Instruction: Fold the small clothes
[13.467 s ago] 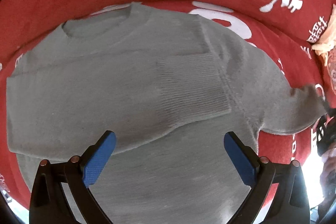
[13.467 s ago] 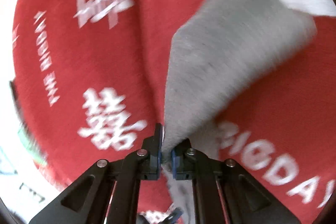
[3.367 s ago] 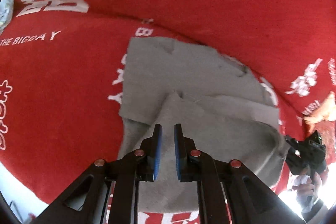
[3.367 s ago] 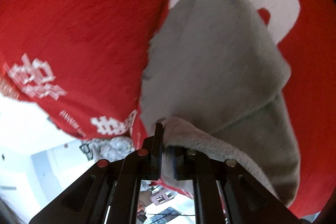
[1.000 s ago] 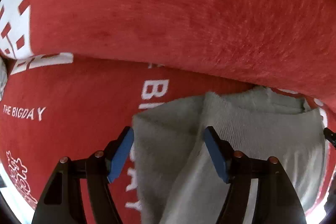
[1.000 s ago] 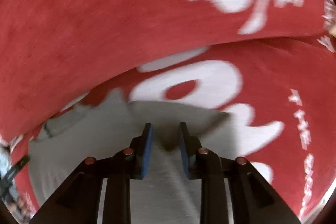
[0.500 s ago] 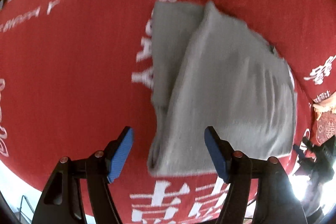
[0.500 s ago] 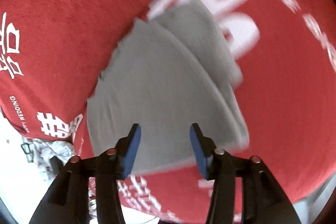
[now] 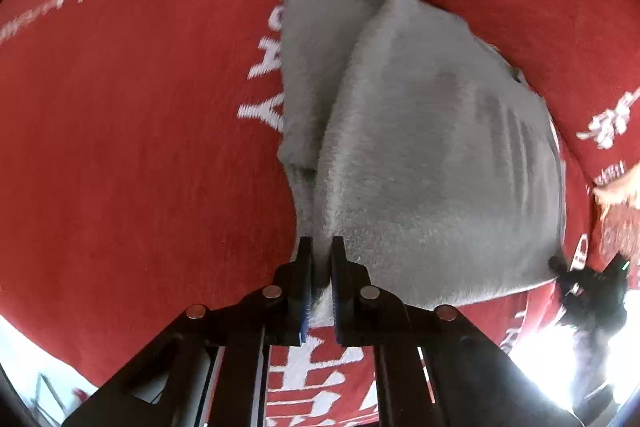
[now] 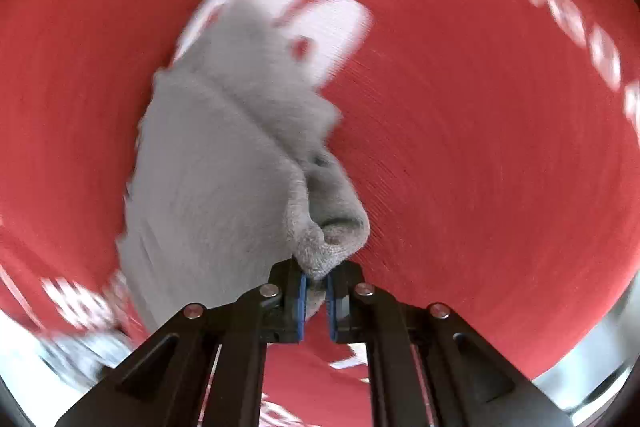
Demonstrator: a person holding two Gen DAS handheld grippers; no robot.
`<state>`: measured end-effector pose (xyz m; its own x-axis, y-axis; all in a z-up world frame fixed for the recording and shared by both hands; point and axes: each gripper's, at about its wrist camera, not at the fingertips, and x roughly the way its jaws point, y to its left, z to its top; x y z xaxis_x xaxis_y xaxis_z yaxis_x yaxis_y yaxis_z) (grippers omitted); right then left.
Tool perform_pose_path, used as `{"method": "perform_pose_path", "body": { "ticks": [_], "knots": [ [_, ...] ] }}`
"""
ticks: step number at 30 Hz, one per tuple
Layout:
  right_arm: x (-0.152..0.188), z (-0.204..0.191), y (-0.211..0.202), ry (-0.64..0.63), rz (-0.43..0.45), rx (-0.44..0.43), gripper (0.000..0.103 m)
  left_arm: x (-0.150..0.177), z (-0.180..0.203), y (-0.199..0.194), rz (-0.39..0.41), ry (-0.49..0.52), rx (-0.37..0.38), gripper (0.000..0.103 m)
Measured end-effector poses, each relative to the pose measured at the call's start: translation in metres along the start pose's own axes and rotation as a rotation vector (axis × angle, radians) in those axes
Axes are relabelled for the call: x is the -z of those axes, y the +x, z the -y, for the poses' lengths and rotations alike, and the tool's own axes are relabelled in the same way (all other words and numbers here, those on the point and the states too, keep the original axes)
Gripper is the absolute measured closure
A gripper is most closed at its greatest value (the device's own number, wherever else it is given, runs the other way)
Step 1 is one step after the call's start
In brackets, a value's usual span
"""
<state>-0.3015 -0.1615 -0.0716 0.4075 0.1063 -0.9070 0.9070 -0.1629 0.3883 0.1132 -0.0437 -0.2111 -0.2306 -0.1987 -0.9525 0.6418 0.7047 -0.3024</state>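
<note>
A folded grey sweater point(image 9: 432, 147) lies on a red cloth with white lettering point(image 9: 132, 131). My left gripper point(image 9: 321, 267) is shut on the sweater's near left corner. My right gripper point(image 10: 316, 279) is shut on the thick folded near right corner of the same sweater point(image 10: 208, 179). The right gripper also shows as a dark shape at the sweater's right edge in the left wrist view point(image 9: 588, 287). The right wrist view is blurred by motion.
The red cloth point(image 10: 480, 147) covers a cushioned surface that rises behind the sweater. An orange-and-white item point(image 9: 618, 199) lies at the right edge. Bright floor shows past the near edge of the cloth point(image 9: 24, 343).
Half a second ago both grippers were open above the folded sweater. Now both have come down and closed on its near corners.
</note>
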Motion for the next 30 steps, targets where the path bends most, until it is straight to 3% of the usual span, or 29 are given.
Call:
{"method": "perform_pose_path", "body": {
  "ticks": [3, 5, 9, 12, 15, 21, 25, 30],
  "knots": [
    [0.004, -0.008, -0.011, -0.144, 0.017, 0.053, 0.095, 0.004, 0.008, 0.001, 0.01, 0.062, -0.066, 0.094],
    [0.004, -0.001, -0.003, -0.143, -0.002, 0.072, 0.095, 0.009, 0.005, 0.012, -0.009, 0.065, -0.095, 0.093],
    [-0.001, 0.012, 0.011, -0.137, -0.03, 0.078, 0.094, 0.014, 0.0, 0.008, 0.003, 0.065, -0.084, 0.093],
    [0.003, 0.019, 0.0, -0.13, -0.05, 0.098, 0.087, 0.018, -0.002, -0.002, -0.005, 0.083, -0.095, 0.093],
    [0.011, 0.026, -0.017, -0.116, -0.069, 0.112, 0.087, 0.016, 0.0, -0.021, 0.016, 0.095, -0.13, 0.093],
    [0.014, -0.029, -0.043, -0.334, 0.006, 0.057, 0.085, -0.024, 0.029, -0.045, 0.125, 0.131, -0.102, 0.093],
    [-0.008, -0.063, -0.019, -0.378, 0.011, 0.074, 0.086, -0.059, 0.058, -0.022, 0.142, 0.162, -0.113, 0.093],
    [-0.027, -0.076, 0.003, -0.409, 0.018, 0.098, 0.086, -0.084, 0.059, 0.007, 0.131, 0.15, -0.174, 0.093]
  ]
}}
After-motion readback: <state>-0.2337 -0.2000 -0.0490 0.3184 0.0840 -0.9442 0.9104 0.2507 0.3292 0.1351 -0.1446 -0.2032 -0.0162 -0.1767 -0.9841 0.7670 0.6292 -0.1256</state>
